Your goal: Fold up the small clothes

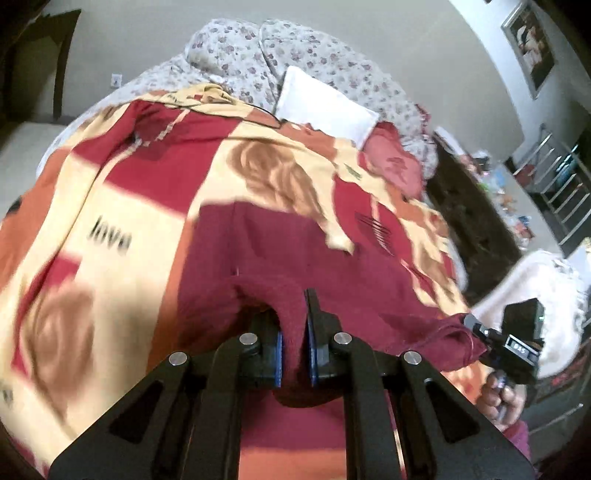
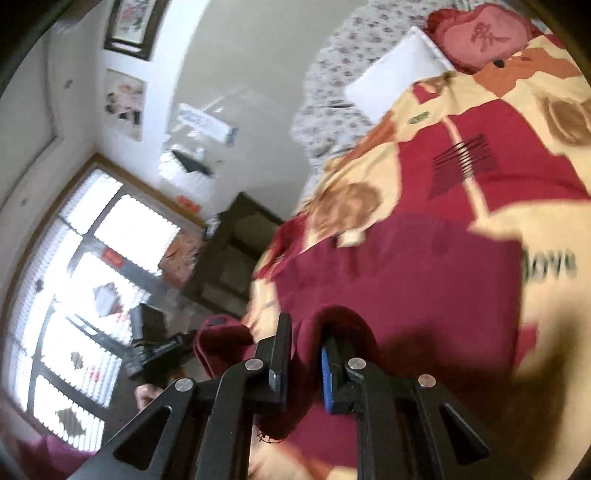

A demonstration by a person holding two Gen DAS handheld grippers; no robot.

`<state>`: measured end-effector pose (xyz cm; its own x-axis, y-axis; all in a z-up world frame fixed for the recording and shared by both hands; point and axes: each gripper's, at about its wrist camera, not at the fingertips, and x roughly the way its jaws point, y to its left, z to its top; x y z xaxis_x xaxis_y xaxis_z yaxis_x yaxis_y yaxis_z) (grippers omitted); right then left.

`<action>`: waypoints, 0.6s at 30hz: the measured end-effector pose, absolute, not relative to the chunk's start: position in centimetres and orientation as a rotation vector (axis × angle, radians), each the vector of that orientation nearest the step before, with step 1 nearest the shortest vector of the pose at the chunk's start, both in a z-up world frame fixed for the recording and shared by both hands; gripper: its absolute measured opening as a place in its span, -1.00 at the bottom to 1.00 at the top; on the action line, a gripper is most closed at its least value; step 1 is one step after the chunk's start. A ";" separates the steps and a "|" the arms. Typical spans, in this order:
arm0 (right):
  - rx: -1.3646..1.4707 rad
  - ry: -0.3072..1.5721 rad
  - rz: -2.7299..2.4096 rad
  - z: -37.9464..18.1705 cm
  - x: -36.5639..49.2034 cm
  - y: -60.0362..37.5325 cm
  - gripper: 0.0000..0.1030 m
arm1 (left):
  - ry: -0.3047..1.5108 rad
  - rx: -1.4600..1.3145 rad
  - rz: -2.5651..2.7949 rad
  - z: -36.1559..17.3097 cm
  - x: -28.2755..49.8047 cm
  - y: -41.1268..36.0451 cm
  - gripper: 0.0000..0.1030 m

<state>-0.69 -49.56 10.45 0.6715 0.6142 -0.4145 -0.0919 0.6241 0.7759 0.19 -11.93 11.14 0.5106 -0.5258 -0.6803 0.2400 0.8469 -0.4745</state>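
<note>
From the left wrist we see the left gripper point(image 1: 294, 325) pinched tight on a fold of the dark red garment point(image 1: 295, 251), which bunches up between its two blue-padded jaws while the rest of it lies spread on the patterned blanket point(image 1: 122, 192) covering the bed. To the left of the garment the blanket is bare and wide; to the right it runs to the bed's edge, beyond which stand dark furniture and a metal rack point(image 1: 561, 184). The word "love" point(image 1: 110, 236) is printed in black on the blanket. Farther back we count one white pillow point(image 1: 325, 103), one red cushion point(image 1: 391, 162) and a floral quilt point(image 1: 258, 55); one framed picture point(image 1: 532, 44) hangs on the wall. At the right the right gripper point(image 1: 476, 332) shows side-on, clamped on the garment's far corner, with a hand point(image 1: 506, 398) below it. From the right wrist, the right gripper point(image 2: 306, 350) is likewise closed on a raised hump of the same garment point(image 2: 399, 266), cloth filling the gap between the jaws. "love" point(image 2: 550, 264) shows again, blurred, and a character is stitched on the cushion point(image 2: 484, 33). The bed's edge falls away left toward a dark cabinet point(image 2: 229, 254) and a bright window point(image 2: 92, 288). Two pictures hang on the wall, one framed point(image 2: 133, 22) and one unframed point(image 2: 123, 103). The left gripper point(image 2: 192, 341) grips the garment's other end.
</note>
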 end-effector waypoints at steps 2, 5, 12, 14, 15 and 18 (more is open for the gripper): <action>0.854 0.769 0.345 8.7 1.9 -51.7 -0.73 | 0.943 -0.325 -0.432 10.0 3.5 -13.1 -0.83; 0.930 0.793 0.231 7.3 4.0 -55.0 -0.35 | 0.995 -0.320 -0.436 8.8 7.2 -14.0 -0.81; 0.884 0.640 0.254 11.2 0.8 -56.6 0.01 | 0.998 -0.267 -0.501 10.8 8.4 -13.9 -0.60; 0.735 0.668 0.306 12.6 0.1 -53.4 0.01 | 0.978 -0.251 -0.533 11.5 8.1 -14.2 -0.34; 0.651 0.679 0.339 13.1 -0.1 -51.4 0.01 | 0.977 -0.253 -0.551 11.7 8.2 -14.4 -0.20; 0.512 0.726 0.420 12.6 0.4 -46.9 0.01 | 0.957 -0.253 -0.515 11.6 8.7 -14.7 0.28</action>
<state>0.41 -46.89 12.60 0.6755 0.5273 -0.5154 -0.1845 0.7976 0.5743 8.71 -14.68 11.56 0.4679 -0.5238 -0.7118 0.3054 0.8516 -0.4260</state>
